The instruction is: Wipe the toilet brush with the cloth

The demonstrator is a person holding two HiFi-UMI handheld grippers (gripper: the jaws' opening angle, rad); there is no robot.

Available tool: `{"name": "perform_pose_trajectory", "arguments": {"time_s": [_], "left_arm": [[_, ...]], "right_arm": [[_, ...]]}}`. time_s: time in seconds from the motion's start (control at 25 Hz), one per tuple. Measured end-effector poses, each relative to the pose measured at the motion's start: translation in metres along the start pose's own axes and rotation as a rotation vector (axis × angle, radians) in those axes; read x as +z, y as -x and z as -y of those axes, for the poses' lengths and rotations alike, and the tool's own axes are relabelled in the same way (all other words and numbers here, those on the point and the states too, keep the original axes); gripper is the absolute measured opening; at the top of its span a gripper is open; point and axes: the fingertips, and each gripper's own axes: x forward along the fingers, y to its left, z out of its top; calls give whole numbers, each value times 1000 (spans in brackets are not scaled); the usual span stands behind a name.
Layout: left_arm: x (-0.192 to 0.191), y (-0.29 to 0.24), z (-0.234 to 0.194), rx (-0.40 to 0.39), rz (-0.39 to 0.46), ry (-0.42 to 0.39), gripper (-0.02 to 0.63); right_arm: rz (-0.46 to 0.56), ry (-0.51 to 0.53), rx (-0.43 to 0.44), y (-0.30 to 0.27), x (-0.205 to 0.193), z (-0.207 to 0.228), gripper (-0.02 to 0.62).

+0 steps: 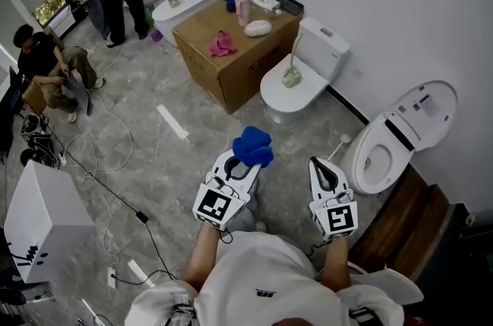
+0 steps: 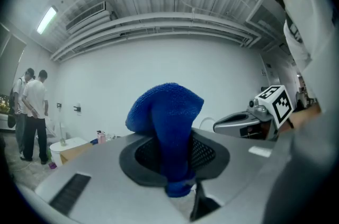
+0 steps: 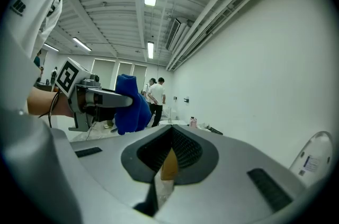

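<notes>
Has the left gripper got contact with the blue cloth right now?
Touching. The left gripper view shows the left gripper shut on the blue cloth, pinched between its fingers.

cardboard box point(image 1: 231, 74) | pink rag point(image 1: 223, 45) on it | open toilet point(image 1: 420, 109) right | white box point(image 1: 42, 216) left

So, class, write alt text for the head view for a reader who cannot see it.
Seen from above, the left claw grips a blue cloth while the right claw is shut. Ahead stand a closed toilet and an open toilet.
</notes>
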Motion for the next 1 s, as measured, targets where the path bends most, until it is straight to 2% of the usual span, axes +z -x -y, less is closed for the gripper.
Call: {"name": "perform_pose_trajectory", "arguments": {"time_s": [0.24, 0.36, 0.48, 0.72, 1.0], "left_arm": [[-8, -47, -50, -12, -10, 22, 95], [-5, -78, -83, -16, 0, 47, 95], [-8, -109, -112, -43, -16, 24, 95], [-18, -158, -170, -87, -23, 37, 95], [-28, -212, -210, -143, -36, 30, 95]], "right_arm": [[-29, 1, 11, -59, 0, 25, -5], [-33, -19, -9, -95, 2, 46, -5], [-40, -34, -33, -128, 4, 67, -5], [-57, -37, -79, -193, 0, 95, -6], [-86, -41, -128, -238, -7, 127, -5]]}}
